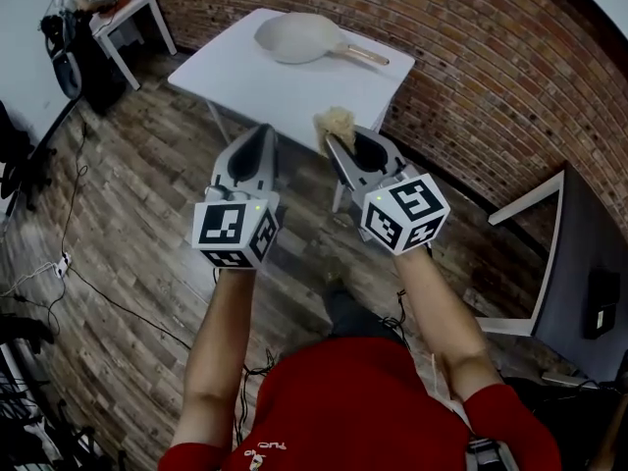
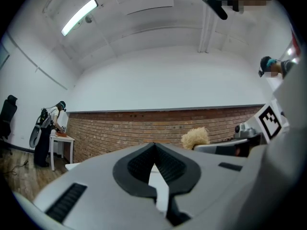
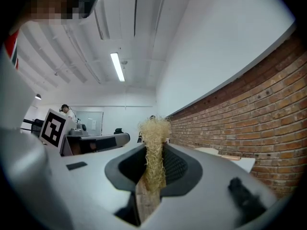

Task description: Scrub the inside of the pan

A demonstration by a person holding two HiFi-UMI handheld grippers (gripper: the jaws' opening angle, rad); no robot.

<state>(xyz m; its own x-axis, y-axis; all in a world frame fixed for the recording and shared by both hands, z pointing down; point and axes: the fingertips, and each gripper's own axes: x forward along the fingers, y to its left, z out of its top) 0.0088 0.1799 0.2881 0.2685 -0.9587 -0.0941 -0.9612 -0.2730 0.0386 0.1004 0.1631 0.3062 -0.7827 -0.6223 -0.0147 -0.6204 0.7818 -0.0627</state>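
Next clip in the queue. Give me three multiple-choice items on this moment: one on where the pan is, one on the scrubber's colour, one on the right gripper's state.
1. Where is the pan?
A. On the wood floor
B. On the white table
C. Held by its handle

2. What colour is the scrubber?
A. Straw yellow
B. Blue
C. Black

3. What is the state of the right gripper?
A. Open and empty
B. Shut on the pan's handle
C. Shut on the scrubber

Answers:
1. B. The head view shows the pan lying on the tabletop, ahead of both grippers.
2. A. Its pale yellow fibres stick up in the right gripper view.
3. C. The jaws press the fibres from both sides.
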